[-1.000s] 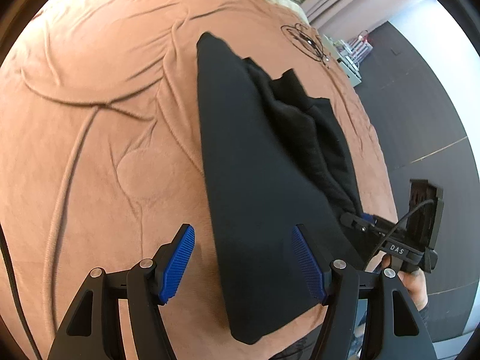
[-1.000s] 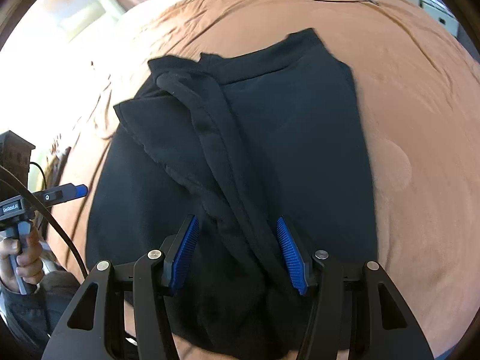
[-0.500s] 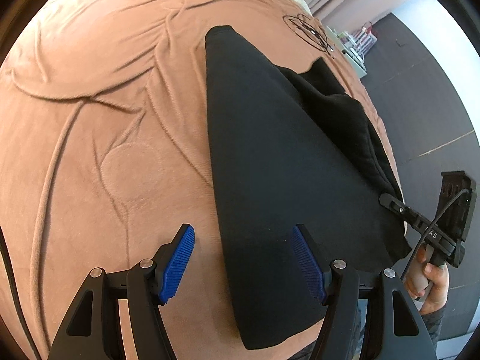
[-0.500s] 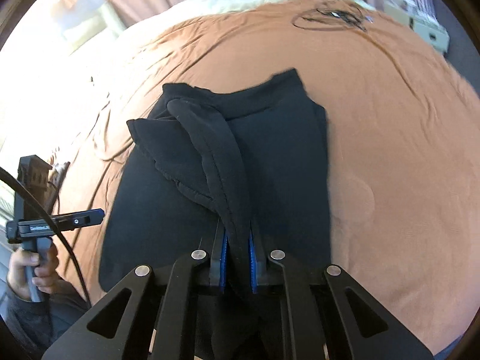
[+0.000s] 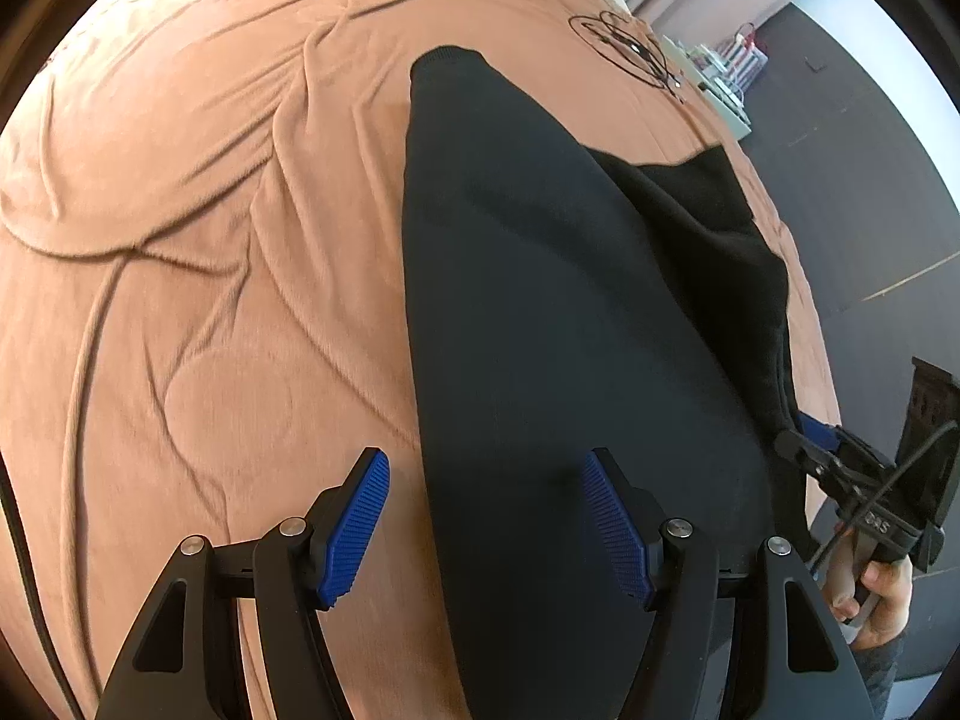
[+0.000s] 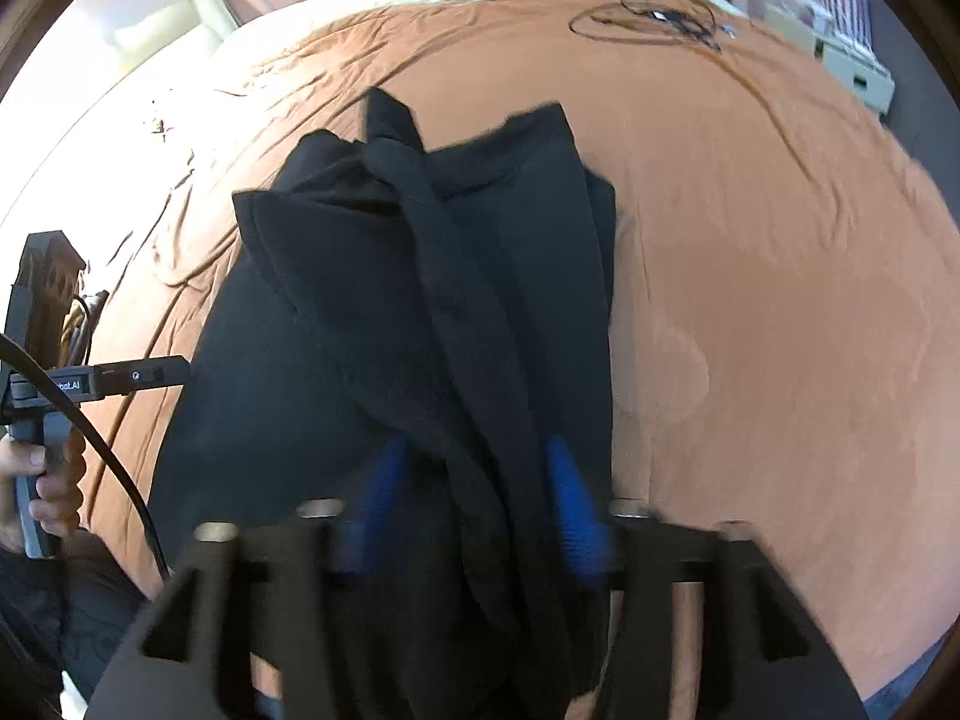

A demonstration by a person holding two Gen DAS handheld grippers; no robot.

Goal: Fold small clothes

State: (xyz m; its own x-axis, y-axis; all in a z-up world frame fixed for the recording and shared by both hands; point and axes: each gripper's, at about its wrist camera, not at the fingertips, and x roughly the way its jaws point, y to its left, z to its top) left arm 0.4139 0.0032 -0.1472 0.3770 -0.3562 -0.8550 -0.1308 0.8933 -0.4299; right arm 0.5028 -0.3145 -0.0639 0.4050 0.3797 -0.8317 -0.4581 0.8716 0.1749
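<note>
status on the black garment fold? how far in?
Partway. Done: the black garment lies on the brown bedspread, one side smooth. In hand: the right tongs have just been opening around the bunched fold, pads apparently clear of it. Left tongs hover open over its near edge. Left: flatten the bunched side, finish folding.

A black garment (image 5: 540, 312) and coiled cable (image 5: 624, 48) lie on the rust-brown bedspread (image 5: 210, 210).

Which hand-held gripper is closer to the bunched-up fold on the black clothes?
Right. The right hand-held gripper has just opened astride the bunched fold; the left hand-held gripper hovers at the flat far edge.
</note>
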